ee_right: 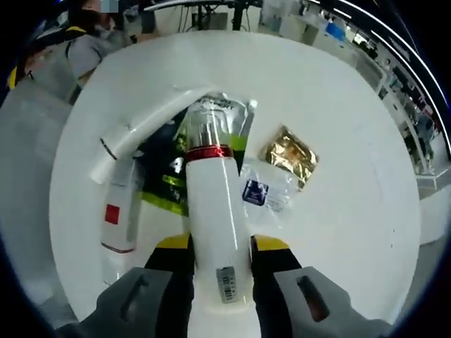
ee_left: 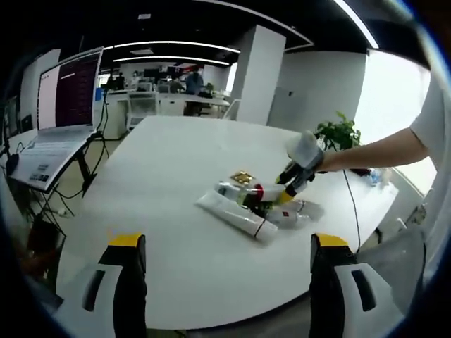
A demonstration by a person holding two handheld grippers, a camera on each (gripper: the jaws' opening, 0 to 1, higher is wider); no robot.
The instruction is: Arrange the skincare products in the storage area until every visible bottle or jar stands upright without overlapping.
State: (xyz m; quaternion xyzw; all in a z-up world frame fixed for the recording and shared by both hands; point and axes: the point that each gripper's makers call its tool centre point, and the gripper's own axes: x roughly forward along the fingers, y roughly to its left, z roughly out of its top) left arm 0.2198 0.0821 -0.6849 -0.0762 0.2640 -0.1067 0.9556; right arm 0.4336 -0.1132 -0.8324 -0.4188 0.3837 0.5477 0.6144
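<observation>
1. In the left gripper view, a table [ee_left: 176, 183] spans the middle of the frame, with a cluster of products right of centre on it.
2. A long tube [ee_left: 236, 215] lies at the lower left of that cluster; a gold packet [ee_left: 243, 177] lies at its upper edge.
3. A laptop [ee_left: 60, 113] stands at the upper left, off the table; a plant [ee_left: 338, 132] sits at the upper right, behind the table.
4. The right gripper [ee_left: 296, 177] reaches in from the right, at the cluster's right edge.
5. In the right gripper view, a bottle [ee_right: 215, 211] runs up the centre from between the jaws at the bottom.
6. The tube [ee_right: 144, 130] lies upper left of the bottle, the packet [ee_right: 290, 155] to its right, a sachet [ee_right: 264, 190] between packet and bottle.
7. A small bottle [ee_right: 120, 211] lies left of the central bottle.
</observation>
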